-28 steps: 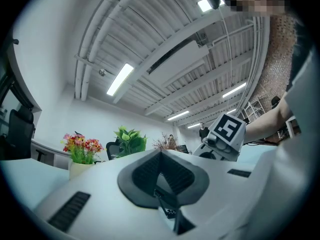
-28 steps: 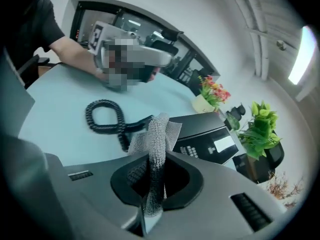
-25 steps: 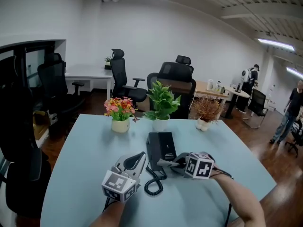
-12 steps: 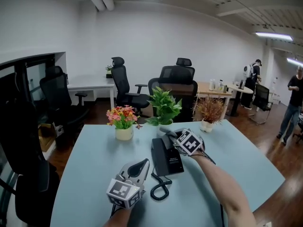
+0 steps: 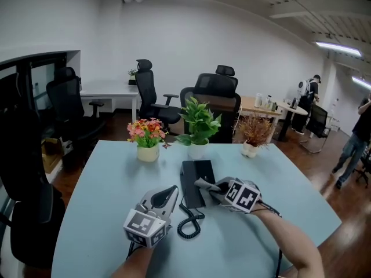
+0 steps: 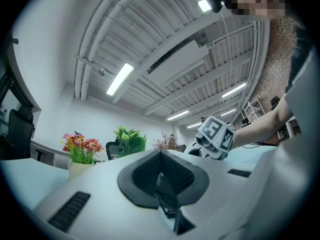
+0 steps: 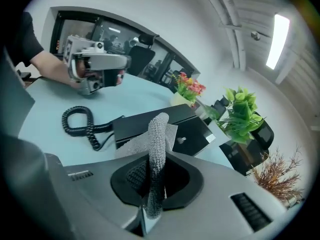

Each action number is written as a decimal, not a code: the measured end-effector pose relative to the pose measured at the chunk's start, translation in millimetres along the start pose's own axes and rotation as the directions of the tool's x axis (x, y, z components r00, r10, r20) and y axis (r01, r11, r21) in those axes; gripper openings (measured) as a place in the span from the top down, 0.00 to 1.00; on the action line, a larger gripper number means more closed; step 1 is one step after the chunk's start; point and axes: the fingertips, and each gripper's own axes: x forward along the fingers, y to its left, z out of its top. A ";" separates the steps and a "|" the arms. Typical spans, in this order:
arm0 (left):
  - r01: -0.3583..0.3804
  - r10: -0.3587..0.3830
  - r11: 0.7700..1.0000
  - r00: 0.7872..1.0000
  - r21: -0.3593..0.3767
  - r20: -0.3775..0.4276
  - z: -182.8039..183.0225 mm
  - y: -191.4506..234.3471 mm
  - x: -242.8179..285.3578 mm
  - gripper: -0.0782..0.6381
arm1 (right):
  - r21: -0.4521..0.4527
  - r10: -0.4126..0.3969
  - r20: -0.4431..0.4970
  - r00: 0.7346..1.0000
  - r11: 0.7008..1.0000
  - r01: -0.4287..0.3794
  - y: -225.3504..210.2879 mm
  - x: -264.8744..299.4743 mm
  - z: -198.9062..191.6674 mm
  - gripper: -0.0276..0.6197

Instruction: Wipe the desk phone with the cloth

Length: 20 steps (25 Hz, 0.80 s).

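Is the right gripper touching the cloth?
Touching. The right gripper view shows the right gripper shut on the grey cloth, which sticks up between its jaws.

On your right gripper [image 7: 150,196], matt grey plastic jaws pinch a coarse, open-knit grey cloth [image 7: 158,134]. Just beyond them, the desk phone [image 7: 191,130] shows matt black plastic, its coiled cord [image 7: 89,133] faintly glossy, on a smooth pale-blue table [image 7: 50,96].
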 end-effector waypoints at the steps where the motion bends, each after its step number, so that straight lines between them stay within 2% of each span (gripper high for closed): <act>1: -0.001 0.001 1.000 1.000 0.001 0.000 0.1 -0.3 0.2 0.87 | -0.024 0.035 -0.011 0.999 0.999 -0.035 15.3 -4.9 -2.5 0.96; 4: -0.005 0.005 1.000 1.000 0.000 -0.001 0.7 -0.5 1.3 0.87 | -0.116 0.152 -0.071 0.986 0.980 -0.159 50.9 -16.6 -13.8 0.96; 6: -0.004 0.004 1.000 1.000 -0.003 -0.002 -0.5 -0.2 1.6 0.87 | -0.133 0.172 -0.082 0.982 0.974 -0.182 47.9 -21.4 -16.3 0.96; 8: -0.005 0.005 1.000 1.000 -0.002 -0.004 1.2 0.0 1.9 0.87 | -0.055 0.099 -0.003 0.995 0.994 -0.099 11.0 -23.8 -6.5 0.96; 10: -0.004 0.004 1.000 1.000 -0.006 -0.004 2.3 -0.4 2.2 0.87 | 0.095 -0.042 0.111 0.993 0.995 0.031 -44.9 -26.4 7.9 0.96; 12: -0.003 0.003 1.000 1.000 -0.011 -0.004 0.0 -1.0 2.7 0.87 | 0.234 -0.197 0.178 0.964 0.960 0.153 -98.4 -28.5 17.7 0.96; 14: -0.004 0.004 1.000 1.000 -0.013 -0.004 -0.2 -1.3 3.5 0.87 | 0.321 -0.308 0.194 0.931 0.917 0.237 -137.8 -25.8 23.2 0.96; 17: -0.006 0.006 1.000 1.000 -0.014 -0.003 2.0 -2.0 5.0 0.87 | 0.369 -0.362 0.186 0.913 0.888 0.276 -164.3 -10.9 28.6 0.96; 20: -0.005 0.005 1.000 1.000 -0.010 -0.006 2.1 -3.2 4.2 0.87 | 0.354 -0.327 0.168 0.930 0.901 0.253 -159.1 13.0 29.5 0.96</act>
